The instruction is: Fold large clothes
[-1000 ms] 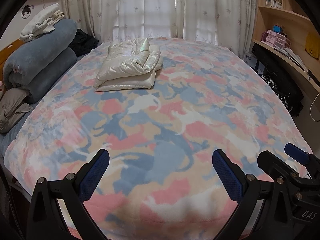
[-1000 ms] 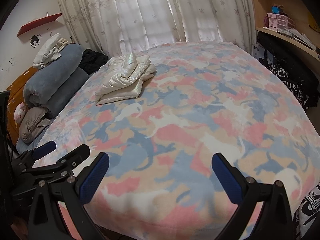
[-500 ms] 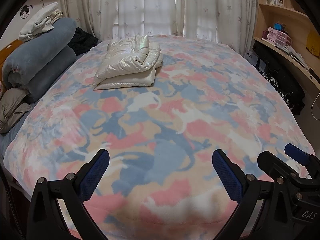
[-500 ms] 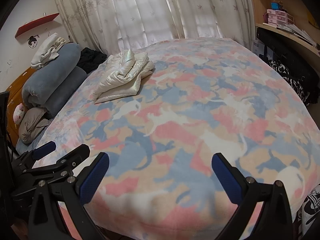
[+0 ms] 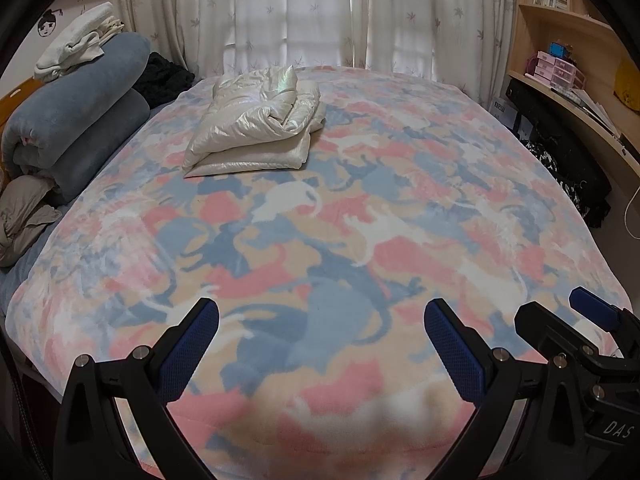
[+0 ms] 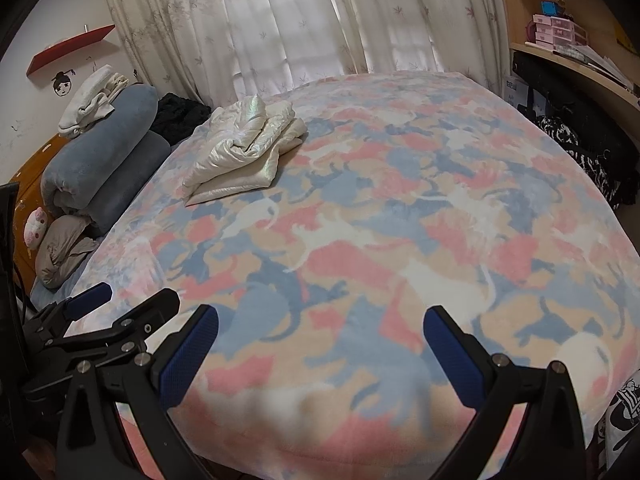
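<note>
A folded, shiny cream puffer jacket lies on the far left part of the bed; it also shows in the right wrist view. My left gripper is open and empty, above the near edge of the bed, far from the jacket. My right gripper is open and empty too, beside the left one. The right gripper also shows at the lower right of the left wrist view, and the left gripper at the lower left of the right wrist view.
The bed carries a pink, blue and white patterned blanket. Rolled blue-grey bedding with white clothes on top lies at the left. A black garment sits behind. Wooden shelves stand on the right. Curtains hang behind.
Both grippers tilted down slightly, so the bed and jacket sit a little lower and nearer in the views. Both stay open and empty.
</note>
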`<state>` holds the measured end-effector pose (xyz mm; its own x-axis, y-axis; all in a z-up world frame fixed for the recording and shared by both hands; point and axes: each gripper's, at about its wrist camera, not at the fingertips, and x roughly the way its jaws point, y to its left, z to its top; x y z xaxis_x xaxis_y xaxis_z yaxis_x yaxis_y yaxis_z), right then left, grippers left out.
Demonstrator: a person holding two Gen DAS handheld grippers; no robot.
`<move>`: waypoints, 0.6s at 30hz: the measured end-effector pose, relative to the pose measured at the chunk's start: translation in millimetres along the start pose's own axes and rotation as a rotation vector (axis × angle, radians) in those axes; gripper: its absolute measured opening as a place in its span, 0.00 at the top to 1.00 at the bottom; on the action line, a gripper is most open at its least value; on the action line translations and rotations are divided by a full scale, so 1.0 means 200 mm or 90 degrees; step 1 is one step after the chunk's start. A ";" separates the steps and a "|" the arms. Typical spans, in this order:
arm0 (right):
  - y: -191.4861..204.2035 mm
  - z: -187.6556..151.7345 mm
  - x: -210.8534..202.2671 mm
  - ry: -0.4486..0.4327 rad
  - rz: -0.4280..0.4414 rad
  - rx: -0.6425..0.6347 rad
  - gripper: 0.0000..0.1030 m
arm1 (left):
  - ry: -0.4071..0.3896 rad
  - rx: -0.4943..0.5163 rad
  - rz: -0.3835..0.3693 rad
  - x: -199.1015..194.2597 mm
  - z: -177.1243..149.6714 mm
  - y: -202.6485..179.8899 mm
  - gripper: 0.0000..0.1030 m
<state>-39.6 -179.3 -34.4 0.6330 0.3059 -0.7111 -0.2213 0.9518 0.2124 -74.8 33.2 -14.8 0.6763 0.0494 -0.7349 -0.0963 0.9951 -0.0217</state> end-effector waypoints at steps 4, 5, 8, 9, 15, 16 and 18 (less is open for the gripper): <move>0.00 0.00 0.00 -0.001 0.000 0.000 0.00 | 0.000 0.000 0.000 0.00 0.00 -0.01 0.01; 0.00 0.00 0.00 -0.001 0.000 0.000 0.00 | 0.000 0.001 0.001 0.01 0.00 0.00 0.01; -0.01 0.00 0.00 0.000 0.001 0.000 0.00 | 0.001 0.001 0.001 0.01 0.00 0.00 0.01; 0.00 0.00 0.00 0.001 0.001 0.000 0.00 | 0.002 0.001 0.002 0.01 0.00 0.00 0.01; 0.00 -0.01 0.03 0.004 0.000 0.002 0.00 | 0.003 0.001 0.002 0.02 -0.01 0.00 0.01; 0.00 -0.02 0.03 0.004 -0.001 0.002 0.00 | 0.003 0.001 0.001 0.02 -0.01 0.00 0.01; 0.00 -0.01 0.03 0.004 0.000 0.002 0.00 | 0.004 0.002 0.001 0.03 -0.01 0.01 0.01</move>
<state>-37.7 -177.1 -40.9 0.6286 0.3055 -0.7152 -0.2188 0.9519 0.2144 -73.0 34.6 -20.0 0.6715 0.0511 -0.7393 -0.0951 0.9953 -0.0177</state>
